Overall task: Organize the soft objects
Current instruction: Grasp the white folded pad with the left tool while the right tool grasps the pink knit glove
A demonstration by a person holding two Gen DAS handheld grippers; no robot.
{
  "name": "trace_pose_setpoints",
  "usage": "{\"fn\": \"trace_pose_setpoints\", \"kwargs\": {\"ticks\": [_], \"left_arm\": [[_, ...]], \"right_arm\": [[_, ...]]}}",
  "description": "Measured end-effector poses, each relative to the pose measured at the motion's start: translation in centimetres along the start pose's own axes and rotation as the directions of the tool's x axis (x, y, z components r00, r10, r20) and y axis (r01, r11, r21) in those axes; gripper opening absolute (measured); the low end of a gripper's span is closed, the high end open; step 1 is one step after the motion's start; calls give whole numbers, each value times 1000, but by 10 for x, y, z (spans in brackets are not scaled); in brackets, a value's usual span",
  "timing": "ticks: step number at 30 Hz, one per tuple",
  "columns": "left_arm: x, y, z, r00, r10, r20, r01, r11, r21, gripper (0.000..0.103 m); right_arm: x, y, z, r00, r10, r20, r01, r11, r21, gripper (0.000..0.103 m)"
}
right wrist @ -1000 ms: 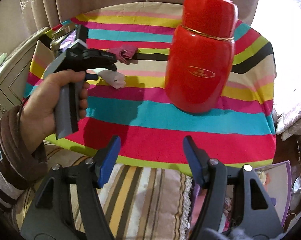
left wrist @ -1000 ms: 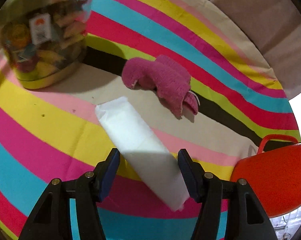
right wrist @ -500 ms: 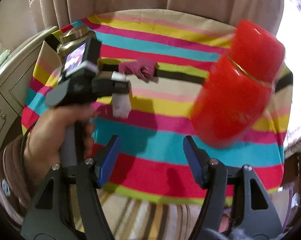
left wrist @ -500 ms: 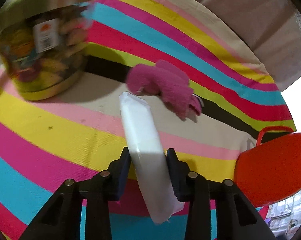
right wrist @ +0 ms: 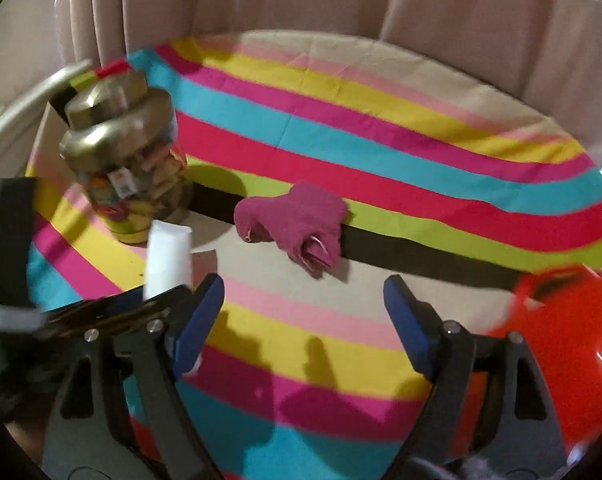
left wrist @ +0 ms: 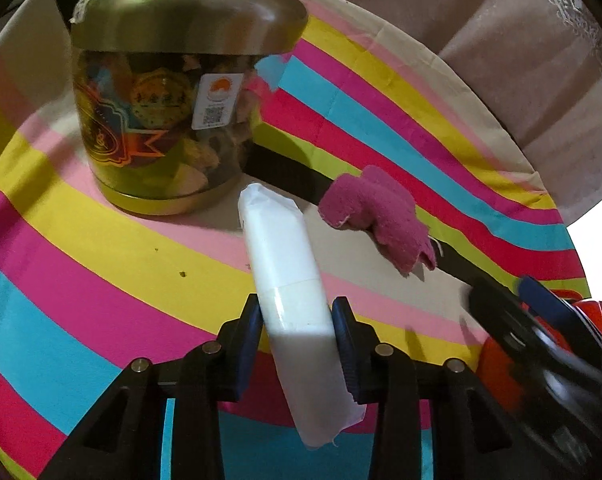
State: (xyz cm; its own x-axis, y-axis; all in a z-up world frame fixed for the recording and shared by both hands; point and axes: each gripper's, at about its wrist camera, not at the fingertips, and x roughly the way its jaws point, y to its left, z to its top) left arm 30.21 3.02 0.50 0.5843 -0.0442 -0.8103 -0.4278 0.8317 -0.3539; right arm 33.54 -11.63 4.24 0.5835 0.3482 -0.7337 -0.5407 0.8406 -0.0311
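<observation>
My left gripper [left wrist: 297,316] is shut on a white tissue pack [left wrist: 289,264], holding it above the striped tablecloth [left wrist: 101,264], its far end pointing toward the jar. The pack also shows in the right wrist view [right wrist: 169,256]. A crumpled magenta cloth [left wrist: 377,216] lies on the cloth-covered table to the right of the pack; in the right wrist view the magenta cloth [right wrist: 297,224] lies ahead of my right gripper [right wrist: 305,304], which is open and empty above the table.
A clear snack jar with a gold lid [left wrist: 169,108] stands at the back left. A red flask [right wrist: 565,344] stands at the right. Beige curtains [right wrist: 301,0] hang behind the table.
My left gripper has closed on the tissue pack and lifted it toward the jar. My right gripper has moved forward over the table toward the magenta cloth, passing the red flask.
</observation>
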Motion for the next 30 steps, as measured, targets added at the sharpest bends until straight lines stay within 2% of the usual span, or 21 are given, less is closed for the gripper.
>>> {"fn": "trace_pose_setpoints", "kwargs": {"ticks": [6,14,15,17,18,19,22,30], "left_arm": [[0,9,-2,1000,5,2,-5,1000,-9,37],[-1,12,-1,1000,7,9,-7,1000,-17,37],[-1,12,-1,1000,9,10,-8,1000,-17,37],[-1,12,-2,1000,13,12,-13,1000,-15,37],[-1,12,-2,1000,15,12,-14,1000,-14,37],[-1,12,-3,1000,15,12,-15,1000,-12,37],[-1,13,-2,1000,15,12,-15,1000,-7,37],[-5,10,-1,999,22,27,-22,1000,0,37]], "right_arm": [[52,-1,17,998,43,-51,-44,999,-11,84],[99,4,27,995,43,-87,-49,996,-68,82],[103,4,26,995,44,-93,-50,997,-64,76],[108,4,24,991,52,-119,-59,997,-53,54],[109,4,21,991,44,-125,-51,997,-53,33],[107,4,20,993,26,-112,-33,998,-61,28],[98,3,13,995,30,-95,-34,998,-43,19],[57,5,-11,999,33,-35,-33,999,1,17]]}}
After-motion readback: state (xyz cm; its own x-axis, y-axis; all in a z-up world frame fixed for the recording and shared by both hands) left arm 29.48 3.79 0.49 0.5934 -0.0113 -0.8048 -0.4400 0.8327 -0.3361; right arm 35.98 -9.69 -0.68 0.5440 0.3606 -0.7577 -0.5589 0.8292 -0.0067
